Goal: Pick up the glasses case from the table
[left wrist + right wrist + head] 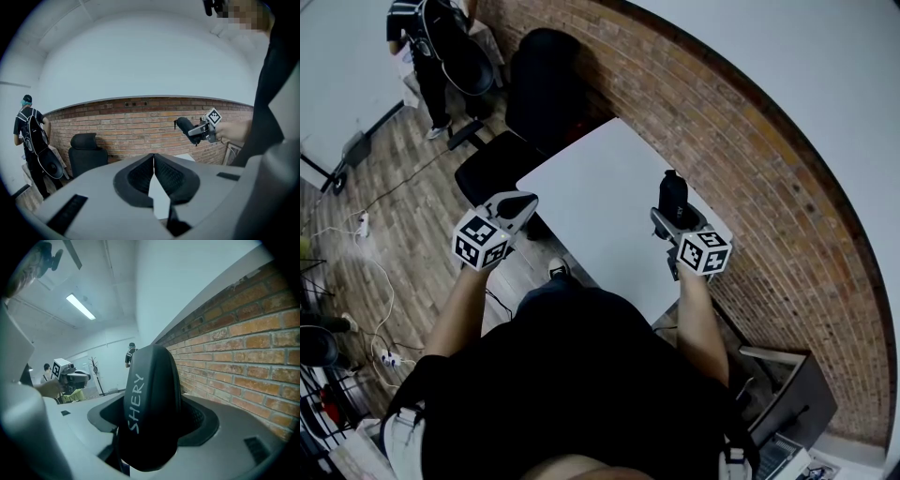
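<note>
- Plainly, the black oval hard-shell glasses case [673, 194] is off the white rectangular surface [600, 183]. It is clamped in the right hand-held gripper [668, 218] above the surface's right part, near the red brick wall [741, 141].
- The case's long axis runs along the jaws. In the right gripper view it stands out forward from between them, with the pale lettering "SHERY" running lengthways. Its rounded far end points away from the person.
- In the left gripper view, the case sticks out leftward and a little upward from that hand-held gripper. It hangs in the air in front of the bricks.
- The right jaws press on the case's two sides, with its near end seated deep between them.
- The left hand-held gripper [518, 203] has its jaws closed together on nothing. In its own view the two dark pads meet along one line.
- It is held beside the surface's left corner, near a black office chair [502, 164].
- Both bare forearms reach forward from a black-shirted torso, with the left forearm [459, 309] and the right forearm [698, 323] spread apart.
- Each marker cube faces up toward the head camera.
- Another person with a black backpack [427, 47] stands on the wooden floor [403, 225], well apart from the surface.
</note>
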{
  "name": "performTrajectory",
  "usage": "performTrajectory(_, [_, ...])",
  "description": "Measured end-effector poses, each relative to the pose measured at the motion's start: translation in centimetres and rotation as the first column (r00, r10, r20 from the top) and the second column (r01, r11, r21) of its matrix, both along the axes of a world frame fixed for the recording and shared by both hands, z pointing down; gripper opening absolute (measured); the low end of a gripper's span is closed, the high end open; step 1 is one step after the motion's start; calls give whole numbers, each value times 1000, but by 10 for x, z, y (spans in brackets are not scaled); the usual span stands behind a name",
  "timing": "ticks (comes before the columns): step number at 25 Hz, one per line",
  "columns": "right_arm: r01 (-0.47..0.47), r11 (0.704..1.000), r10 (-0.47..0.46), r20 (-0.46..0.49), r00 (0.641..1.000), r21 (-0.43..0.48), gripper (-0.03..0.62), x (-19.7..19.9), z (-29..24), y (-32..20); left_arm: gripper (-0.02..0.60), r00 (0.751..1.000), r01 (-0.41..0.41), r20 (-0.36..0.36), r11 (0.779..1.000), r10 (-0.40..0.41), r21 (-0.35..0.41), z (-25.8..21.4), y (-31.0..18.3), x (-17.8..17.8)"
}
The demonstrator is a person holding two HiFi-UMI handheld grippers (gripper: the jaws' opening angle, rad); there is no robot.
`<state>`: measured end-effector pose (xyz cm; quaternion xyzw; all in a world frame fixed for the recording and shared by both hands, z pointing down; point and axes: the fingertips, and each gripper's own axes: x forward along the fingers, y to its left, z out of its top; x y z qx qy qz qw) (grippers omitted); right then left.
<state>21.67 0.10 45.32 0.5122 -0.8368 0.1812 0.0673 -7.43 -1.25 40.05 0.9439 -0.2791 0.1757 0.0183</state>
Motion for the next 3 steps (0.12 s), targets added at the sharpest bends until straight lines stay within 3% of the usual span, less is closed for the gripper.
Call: performTrajectory(3, [-2,1000,2,8,1000,-8,337,0,1,2,12,1000,-2,-1,1000,2,-1,0,2,0])
